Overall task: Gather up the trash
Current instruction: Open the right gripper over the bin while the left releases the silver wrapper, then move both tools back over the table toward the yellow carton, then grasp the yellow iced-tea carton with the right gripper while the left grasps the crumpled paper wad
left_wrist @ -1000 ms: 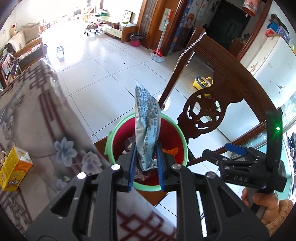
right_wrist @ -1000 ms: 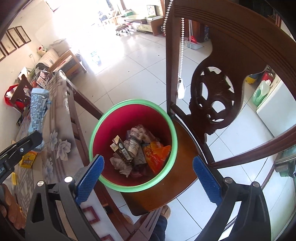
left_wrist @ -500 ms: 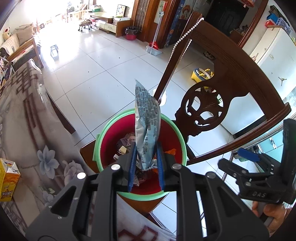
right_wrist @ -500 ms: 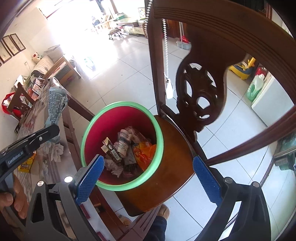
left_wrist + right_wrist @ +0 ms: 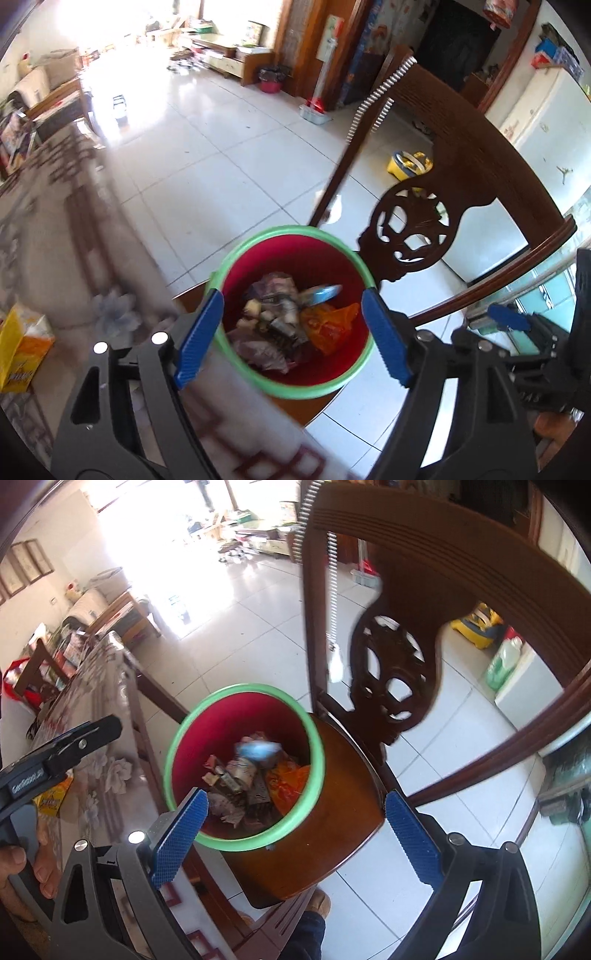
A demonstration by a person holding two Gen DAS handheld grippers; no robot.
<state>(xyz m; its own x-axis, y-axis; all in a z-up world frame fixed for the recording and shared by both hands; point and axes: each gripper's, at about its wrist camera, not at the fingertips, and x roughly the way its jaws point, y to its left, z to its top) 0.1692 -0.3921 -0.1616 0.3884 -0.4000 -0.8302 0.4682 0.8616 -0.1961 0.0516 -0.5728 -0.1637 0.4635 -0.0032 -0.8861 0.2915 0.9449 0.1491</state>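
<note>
A red bin with a green rim stands on a wooden chair seat and holds several pieces of trash. A silver-blue snack wrapper lies blurred on top of the pile inside. My left gripper is open and empty just above the bin's near rim; it also shows in the right wrist view. My right gripper is open and empty above the bin and seat; it also shows in the left wrist view.
A table with a flowered cloth runs along the left, with a yellow carton on it. The carved chair back rises right of the bin. White tiled floor lies beyond.
My left gripper opened and let go of the snack wrapper, which dropped into the bin. Both views shifted a little and are blurred by motion.
</note>
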